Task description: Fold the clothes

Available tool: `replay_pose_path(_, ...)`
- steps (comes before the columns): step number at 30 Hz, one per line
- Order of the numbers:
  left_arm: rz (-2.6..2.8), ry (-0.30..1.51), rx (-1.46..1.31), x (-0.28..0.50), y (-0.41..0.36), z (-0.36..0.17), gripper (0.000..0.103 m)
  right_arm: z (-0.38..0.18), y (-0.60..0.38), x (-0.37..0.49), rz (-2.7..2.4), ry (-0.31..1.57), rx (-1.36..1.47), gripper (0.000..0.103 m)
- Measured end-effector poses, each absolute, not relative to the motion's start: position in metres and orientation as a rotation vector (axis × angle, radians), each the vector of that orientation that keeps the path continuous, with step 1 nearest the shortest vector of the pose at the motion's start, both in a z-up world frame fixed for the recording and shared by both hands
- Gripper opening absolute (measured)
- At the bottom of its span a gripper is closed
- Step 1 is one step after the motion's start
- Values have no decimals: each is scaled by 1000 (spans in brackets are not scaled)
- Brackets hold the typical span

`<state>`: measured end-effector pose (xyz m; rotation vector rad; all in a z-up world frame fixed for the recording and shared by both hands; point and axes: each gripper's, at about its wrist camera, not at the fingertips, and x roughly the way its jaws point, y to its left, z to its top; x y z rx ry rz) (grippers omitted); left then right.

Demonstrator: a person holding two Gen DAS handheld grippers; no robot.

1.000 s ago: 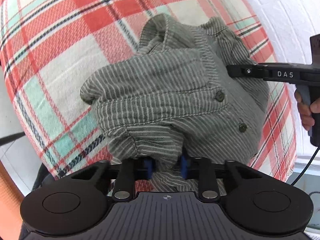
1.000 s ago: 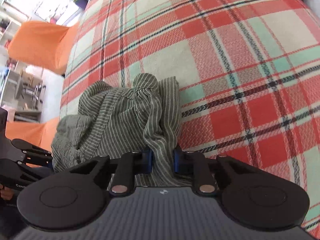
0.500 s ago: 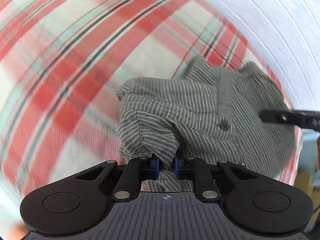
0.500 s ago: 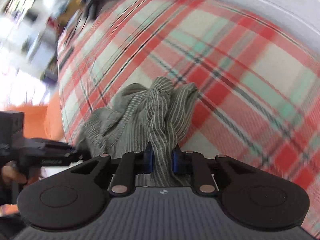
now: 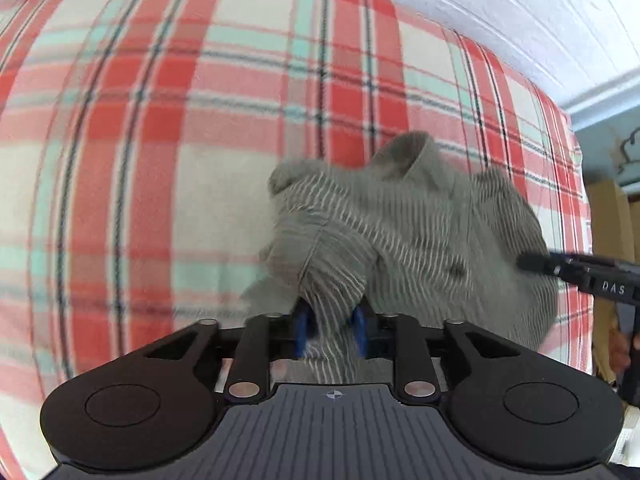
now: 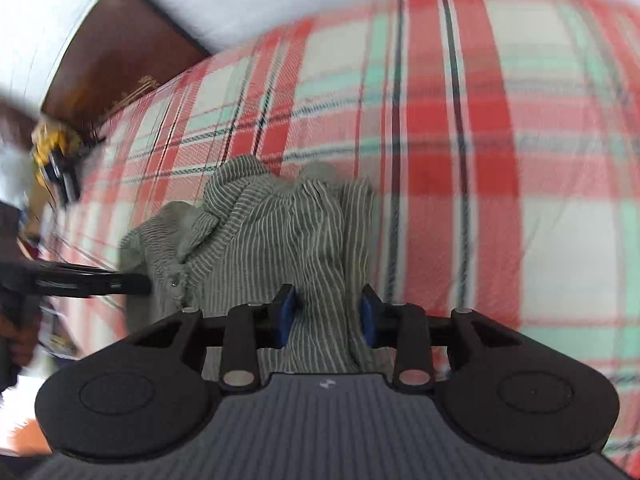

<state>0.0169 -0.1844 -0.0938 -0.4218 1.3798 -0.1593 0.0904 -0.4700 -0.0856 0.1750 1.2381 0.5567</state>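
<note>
Grey striped shirt (image 5: 400, 236) bunched mid-frame on red plaid blanket (image 5: 160, 120). Left gripper (image 5: 331, 330) jaws nearly closed, pinching a fold at lower centre. Right gripper (image 6: 326, 318), jaws wider, w/ cloth bunched between them. White wall (image 5: 500, 4) upper right; dark wood headboard (image 6: 116, 48) upper left of right view.

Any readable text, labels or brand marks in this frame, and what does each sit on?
"DAS": white letters on the side of the right gripper, seen in the left wrist view.
A small white emblem, no letters, sits on each camera's own gripper body.
The striped shirt and plaid cover show no text.
</note>
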Motion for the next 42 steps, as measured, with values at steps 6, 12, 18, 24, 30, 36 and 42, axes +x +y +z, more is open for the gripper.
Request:
replay_pose_path(6,-59,1365,-557,-23,-167,-103,46,-75,-464,99,578,1157,87,53)
replay_pose_path(12,20,1282,-628,-21,-177,-108,60,-92,-441,122,607,1173,30,53)
replay_pose_path(18,55,1222,-635,-18,-192,-112,16,-89,-416,132,710,1169,-17,6)
replay_pose_path(24,110,1204,-670,-36,-187,-117,10,-90,-418,139,763,1138,-22,6)
replay_pose_path(30,124,1162,-714,-52,-176,-109,46,-102,-429,141,732,1174,38,35)
replay_pose_path(36,129,1138,-758,-64,-169,-111,71,-86,-459,130,840,1188,22,68)
replay_pose_path(42,100,1179,-806,-68,-178,-144,70,-116,-469,127,811,1323,97,68)
